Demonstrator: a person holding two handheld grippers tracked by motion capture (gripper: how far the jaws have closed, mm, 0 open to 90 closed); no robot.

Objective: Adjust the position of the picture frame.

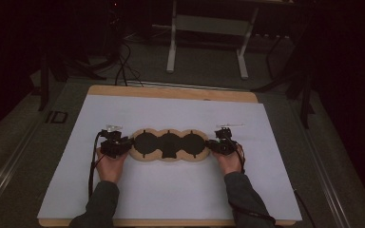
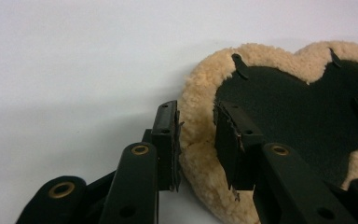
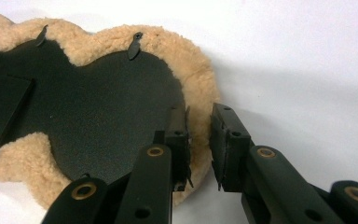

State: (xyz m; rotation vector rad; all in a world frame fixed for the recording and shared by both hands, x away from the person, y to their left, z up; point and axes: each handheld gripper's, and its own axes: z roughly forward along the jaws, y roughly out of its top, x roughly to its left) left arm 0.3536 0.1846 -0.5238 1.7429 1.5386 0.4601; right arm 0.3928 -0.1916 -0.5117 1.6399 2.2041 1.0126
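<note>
Reaching in from the bottom edge of the high view, a person's two grey-sleeved forearms angle slightly inward, each hand wrapped around a black gripper on a white sheet that covers a wooden table. Between the hands lies a long, flat fleece pad, cream-coloured wool around its scalloped edge and black across three rounded middle sections, set crosswise near the centre of the sheet. At its left end sits the left gripper, pointing toward the pad with the hand behind it, low on the sheet. From the left gripper view, that gripper has its jaws partly apart with the woolly rim of the pad between them: one finger sits outside the edge, the other over the black surface, and a small gap shows beside the wool, so nothing is clamped. At the right end, the right gripper mirrors this pose. In the right gripper view, it straddles the pad's fleece rim with jaws parted narrowly, one finger over the black surface and one outside; the pads do not visibly press.
</note>
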